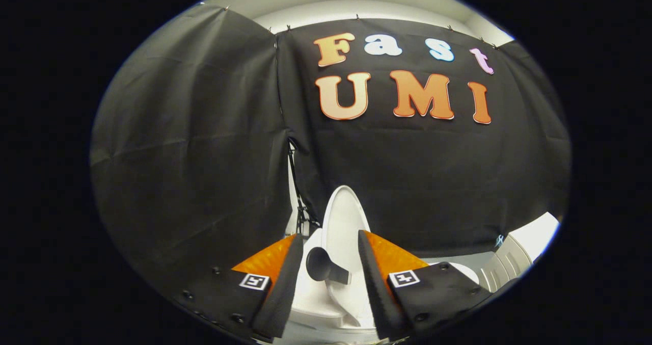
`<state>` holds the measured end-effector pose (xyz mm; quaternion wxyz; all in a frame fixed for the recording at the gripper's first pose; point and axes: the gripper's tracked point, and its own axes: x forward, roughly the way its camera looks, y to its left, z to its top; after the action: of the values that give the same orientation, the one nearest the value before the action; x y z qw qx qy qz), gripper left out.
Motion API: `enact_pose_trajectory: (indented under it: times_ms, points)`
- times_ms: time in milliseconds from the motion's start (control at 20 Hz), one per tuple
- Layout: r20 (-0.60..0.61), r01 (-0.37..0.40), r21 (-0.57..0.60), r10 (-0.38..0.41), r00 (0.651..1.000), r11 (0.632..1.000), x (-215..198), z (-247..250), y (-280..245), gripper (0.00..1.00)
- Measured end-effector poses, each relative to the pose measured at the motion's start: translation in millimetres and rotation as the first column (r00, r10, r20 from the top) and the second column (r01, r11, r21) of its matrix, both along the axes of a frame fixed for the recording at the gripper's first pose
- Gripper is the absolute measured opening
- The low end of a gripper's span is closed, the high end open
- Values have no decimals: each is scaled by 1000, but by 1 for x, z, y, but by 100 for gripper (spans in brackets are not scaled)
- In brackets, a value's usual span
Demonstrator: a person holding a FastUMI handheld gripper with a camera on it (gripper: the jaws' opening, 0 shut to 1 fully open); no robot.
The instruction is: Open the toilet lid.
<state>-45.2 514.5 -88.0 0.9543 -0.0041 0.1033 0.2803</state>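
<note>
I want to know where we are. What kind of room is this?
Probably a pretend bathroom in a booth: a white toilet with its lid raised, black cloth walls around it. The tongs are open, either side of a black knob.

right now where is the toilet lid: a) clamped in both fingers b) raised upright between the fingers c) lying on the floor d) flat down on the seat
b: the white toilet lid stands raised on edge between the open fingers of the hand-held gripper, neither finger pressing on it, with its dark knob handle in the gap.

Gripper (328,263) fingers (277,279) apart, seemingly gripping nothing.
</note>
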Motion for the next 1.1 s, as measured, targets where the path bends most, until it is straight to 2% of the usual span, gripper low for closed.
enact_pose_trajectory:
  times_ms: [300, 650, 1100]
  points:
    - [-4, 50, 81, -50, 999, 995, 16, 30, -57, 100]
    - [32, 154, 104, -158, 987, 983, 36, 57, -144, 100]
    - [127, 241, 40, -244, 961, 970, 48, 84, -228, 99]
